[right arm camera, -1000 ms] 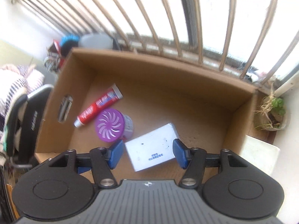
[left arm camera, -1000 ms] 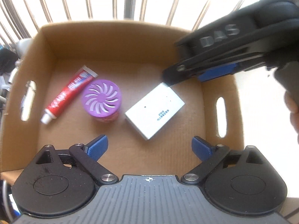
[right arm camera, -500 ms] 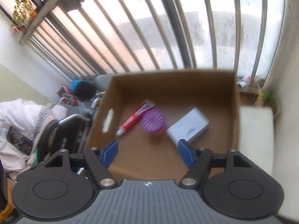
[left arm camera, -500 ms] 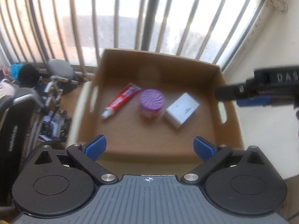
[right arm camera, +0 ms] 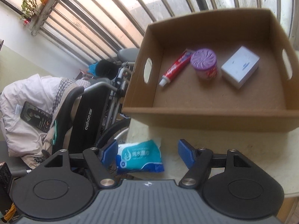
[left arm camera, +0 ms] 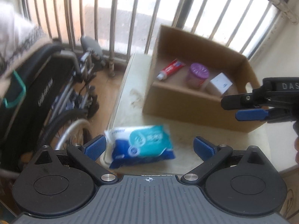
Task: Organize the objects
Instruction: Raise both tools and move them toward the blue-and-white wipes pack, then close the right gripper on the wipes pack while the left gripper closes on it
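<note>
A cardboard box (left arm camera: 186,102) (right arm camera: 214,117) stands on a pale table (left arm camera: 185,140) (right arm camera: 233,149). Inside lie a red toothpaste tube (left arm camera: 171,69) (right arm camera: 175,68), a purple-lidded air freshener (left arm camera: 198,74) (right arm camera: 205,63) and a white box (left arm camera: 221,83) (right arm camera: 241,67). A blue and teal wet-wipe pack (left arm camera: 143,145) (right arm camera: 140,156) lies on the table's near left corner, outside the box. My left gripper (left arm camera: 149,147) is open, just above the pack. My right gripper (right arm camera: 147,153) is open and empty, near the pack; it also shows at the right of the left wrist view (left arm camera: 248,106).
A black wheelchair (left arm camera: 43,93) (right arm camera: 89,115) with a bundle of clothes (right arm camera: 28,112) stands left of the table. Window bars (left arm camera: 130,15) run behind the box. The table's left edge (left arm camera: 117,102) is close to the pack.
Both grippers have pulled back and away from the box, so the table and the wet-wipe pack came into view. The white box lies in the box, no longer between the right fingers.
</note>
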### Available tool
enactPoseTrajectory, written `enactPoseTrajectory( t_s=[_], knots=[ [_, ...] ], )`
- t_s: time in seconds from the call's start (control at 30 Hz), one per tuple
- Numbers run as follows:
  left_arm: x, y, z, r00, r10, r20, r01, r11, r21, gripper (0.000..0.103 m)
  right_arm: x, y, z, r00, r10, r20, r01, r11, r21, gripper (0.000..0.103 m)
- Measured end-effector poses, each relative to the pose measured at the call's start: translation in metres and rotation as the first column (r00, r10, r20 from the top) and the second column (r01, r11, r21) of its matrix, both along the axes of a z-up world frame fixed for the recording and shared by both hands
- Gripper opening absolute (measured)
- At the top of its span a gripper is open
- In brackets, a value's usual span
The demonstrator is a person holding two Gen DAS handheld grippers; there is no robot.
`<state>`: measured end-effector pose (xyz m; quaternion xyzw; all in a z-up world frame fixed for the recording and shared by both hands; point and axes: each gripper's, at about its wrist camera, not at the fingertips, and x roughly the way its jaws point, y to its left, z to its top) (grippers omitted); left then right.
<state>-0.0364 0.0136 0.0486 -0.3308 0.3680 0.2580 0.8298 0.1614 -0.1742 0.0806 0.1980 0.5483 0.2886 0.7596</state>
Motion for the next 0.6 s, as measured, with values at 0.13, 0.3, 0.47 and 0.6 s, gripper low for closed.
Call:
enactPoseTrajectory(
  t_s=[0.13,0.3,0.47,0.6],
  knots=[
    [0.004,0.008,-0.036,1.0,-0.024,0.012,0.024,0.999,-0.029,0.1,-0.003,0.014,-0.025,1.0,-0.005,-0.03,0.006,0.999,0.037,0.074],
    [0.011,0.019,-0.079,0.998,-0.053,0.04,0.055,0.998,-0.038,0.1,0.004,0.032,-0.069,0.999,0.008,-0.048,-0.003,0.995,0.1,0.076],
    [0.019,0.026,-0.099,0.996,-0.084,-0.006,0.084,0.994,-0.067,0.1,0.01,0.047,-0.11,0.993,0.017,-0.117,0.003,0.985,0.172,0.076],
    [0.02,0.028,-0.11,0.995,-0.094,-0.017,0.092,0.989,-0.118,0.103,0.011,0.057,-0.129,0.988,0.024,-0.153,0.006,0.981,0.194,0.076]
  ],
)
